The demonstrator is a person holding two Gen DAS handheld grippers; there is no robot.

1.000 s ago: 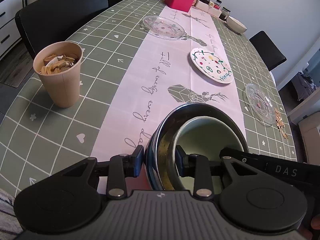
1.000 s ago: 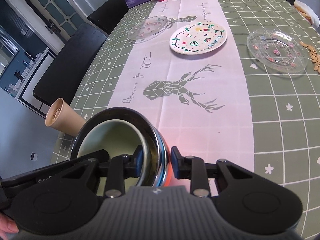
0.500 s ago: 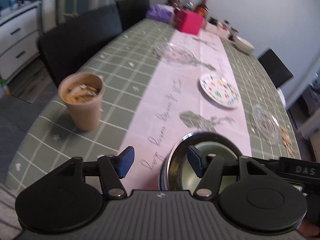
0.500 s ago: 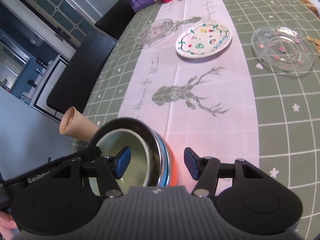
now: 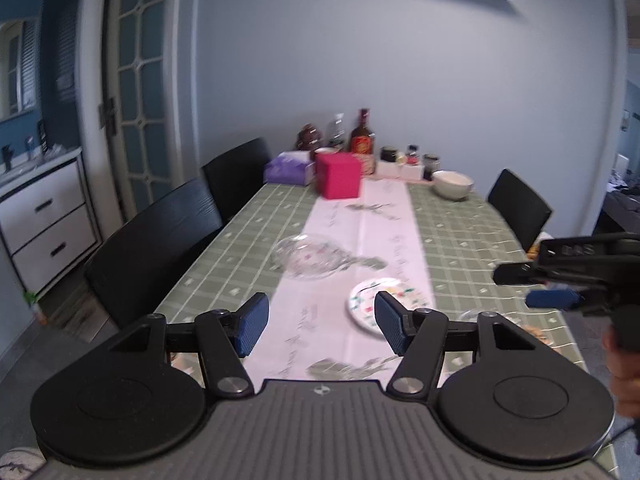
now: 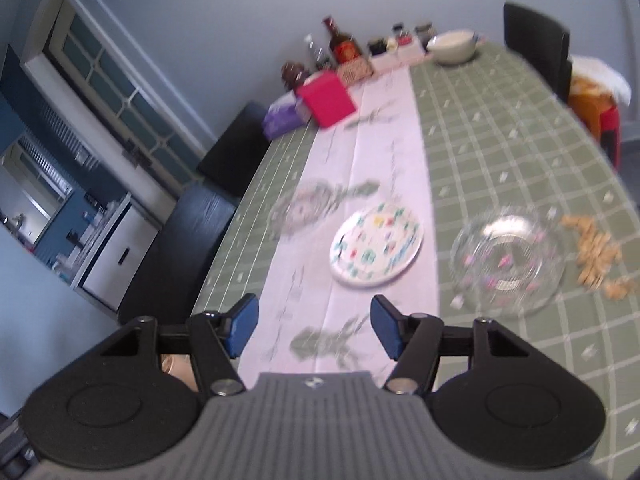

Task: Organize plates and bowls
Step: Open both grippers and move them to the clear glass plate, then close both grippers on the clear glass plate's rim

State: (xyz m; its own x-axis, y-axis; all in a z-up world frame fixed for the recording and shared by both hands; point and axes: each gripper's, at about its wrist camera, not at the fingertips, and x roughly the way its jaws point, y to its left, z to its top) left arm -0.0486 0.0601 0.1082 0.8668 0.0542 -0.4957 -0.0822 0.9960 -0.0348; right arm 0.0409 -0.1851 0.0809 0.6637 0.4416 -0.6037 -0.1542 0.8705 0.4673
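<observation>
Long table (image 5: 460, 236), green checked cloth, pale runner (image 6: 384, 152) down its middle, running from lower centre to upper centre of both views.

Far end, upper centre: red box (image 5: 338, 174), purple tissue pack (image 5: 286, 167), bottles and jars (image 5: 362, 138), white bowl (image 5: 452, 184). Black chairs (image 5: 160, 240) along the left edge, one more at upper right.

Painted plate (image 6: 376, 250) lies flat on the runner, centre of the right view. In the left view the right finger covers its near edge. Clear plate (image 6: 508, 260) flat on the green cloth to its right, crumbs (image 6: 596, 252) just beside it. Second clear plate (image 5: 308, 256) lies farther up on the runner's left edge. All three are blurred, patterns hard to read.

Left gripper (image 5: 316, 326): jaws wide, nothing between. Right gripper (image 6: 306, 326): jaws wide, empty. It also shows at the right edge of the left view, with part of a hand (image 5: 624, 372), cut off.

Tan shape behind the right gripper's left finger, lower left; cannot tell what it is.
</observation>
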